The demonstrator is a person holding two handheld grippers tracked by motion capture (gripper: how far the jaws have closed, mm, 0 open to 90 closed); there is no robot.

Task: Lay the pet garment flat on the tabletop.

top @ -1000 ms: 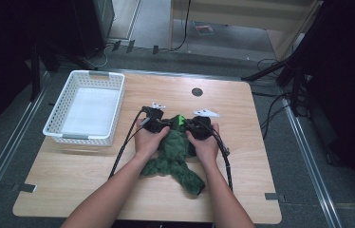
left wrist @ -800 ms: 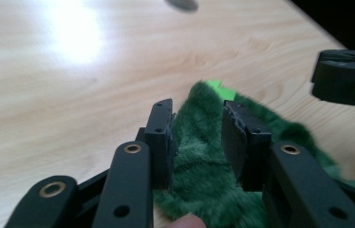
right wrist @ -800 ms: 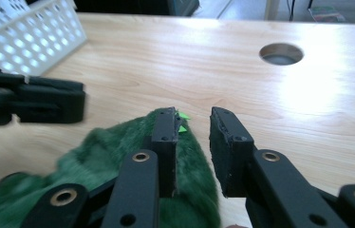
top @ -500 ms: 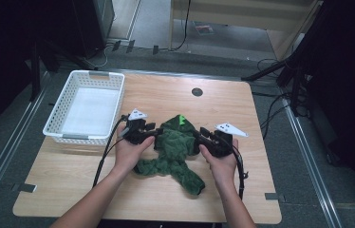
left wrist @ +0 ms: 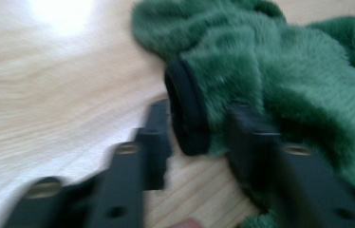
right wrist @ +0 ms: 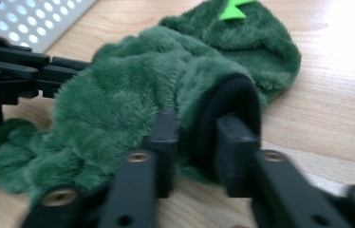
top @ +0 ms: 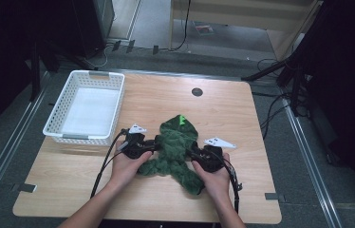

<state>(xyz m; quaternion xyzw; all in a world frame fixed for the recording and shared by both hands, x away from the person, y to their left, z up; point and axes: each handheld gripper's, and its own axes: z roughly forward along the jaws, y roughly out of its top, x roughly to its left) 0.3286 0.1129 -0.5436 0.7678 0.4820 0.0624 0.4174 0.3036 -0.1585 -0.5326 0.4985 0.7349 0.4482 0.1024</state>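
White basket [top: 86, 107] sits on the wooden table [top: 223, 111].

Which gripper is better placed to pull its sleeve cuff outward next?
Right. The right gripper has its fingers on both sides of the black cuff of the fuzzy green plush garment. The left gripper has fingers around its cuff with gaps showing.

A lab or recording room: metal floor rails [top: 4, 156] flank the wooden table [top: 223, 109], with loose cables [top: 275, 102] and dark stands beyond it.
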